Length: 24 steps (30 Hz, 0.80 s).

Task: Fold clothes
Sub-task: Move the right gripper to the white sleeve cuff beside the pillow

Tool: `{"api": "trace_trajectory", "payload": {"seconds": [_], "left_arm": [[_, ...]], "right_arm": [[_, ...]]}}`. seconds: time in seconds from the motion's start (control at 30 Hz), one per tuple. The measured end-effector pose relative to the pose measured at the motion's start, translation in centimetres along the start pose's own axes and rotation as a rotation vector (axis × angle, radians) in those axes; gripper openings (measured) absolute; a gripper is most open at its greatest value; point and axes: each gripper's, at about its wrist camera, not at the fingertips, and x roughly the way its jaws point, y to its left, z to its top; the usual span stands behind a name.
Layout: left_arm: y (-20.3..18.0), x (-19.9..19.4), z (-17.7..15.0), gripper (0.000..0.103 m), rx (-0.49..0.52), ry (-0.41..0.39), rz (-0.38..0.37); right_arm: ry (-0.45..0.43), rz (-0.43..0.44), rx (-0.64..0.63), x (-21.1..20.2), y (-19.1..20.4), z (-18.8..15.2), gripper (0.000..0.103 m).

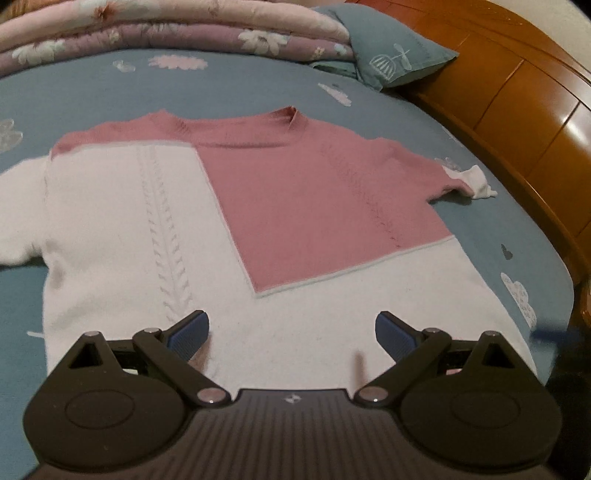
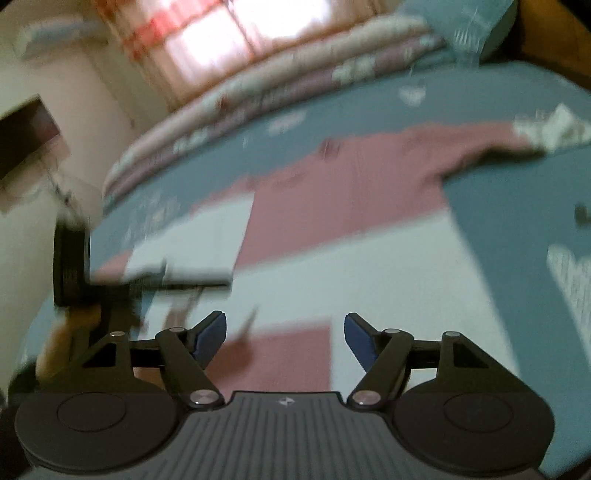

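Note:
A knitted sweater [image 1: 314, 192] in pink and white blocks lies flat, front up, on the blue bed sheet [image 1: 258, 85], with its neck towards the far side. Its white left sleeve [image 1: 18, 221] spreads out to the left, and its pink right sleeve ends in a white cuff [image 1: 476, 181]. My left gripper [image 1: 291, 321] hangs open just over the white lower part near the hem, nothing between its blue pads. The right wrist view is blurred: my right gripper [image 2: 284, 321] stands open over the sweater [image 2: 332, 206] near its hem, gripping nothing.
Folded floral quilts [image 1: 166, 33] and a teal pillow [image 1: 391, 55] lie along the far side of the bed. A wooden bed frame [image 1: 517, 103] runs down the right. A dark blurred tool shape [image 2: 70, 266] shows at the left of the right wrist view.

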Motion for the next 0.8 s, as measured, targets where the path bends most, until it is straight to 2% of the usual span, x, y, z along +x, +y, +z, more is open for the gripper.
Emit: {"api": "trace_trajectory", "payload": {"seconds": [0.1,0.17,0.37,0.47,0.57,0.63,0.8], "left_arm": [[0.3,1.2,0.0,0.097,0.0,0.017,0.016],[0.1,1.6,0.0,0.102,0.013,0.01,0.011],[0.3,2.1,0.2,0.102,0.001,-0.005,0.006],[0.8,2.0,0.2,0.102,-0.016,-0.019,-0.019],[1.3,2.0,0.5,0.102,-0.043,-0.027,-0.041],[1.6,2.2,0.7,0.102,-0.061,-0.037,-0.051],[1.8,2.2,0.4,0.102,-0.046,-0.063,-0.066]], "right_arm": [[-0.123,0.003,0.043,0.4,-2.7,3.0,0.075],[-0.203,-0.02,0.12,1.0,-5.7,5.4,0.075],[-0.406,-0.231,0.383,2.2,-17.5,11.4,0.076],[-0.448,-0.244,0.536,2.6,-24.0,11.7,0.076],[-0.454,-0.2,0.712,3.5,-28.6,11.0,0.076],[-0.4,-0.167,0.761,4.5,-30.0,11.1,0.076],[-0.348,-0.111,0.777,6.9,-31.3,11.9,0.076]]}}
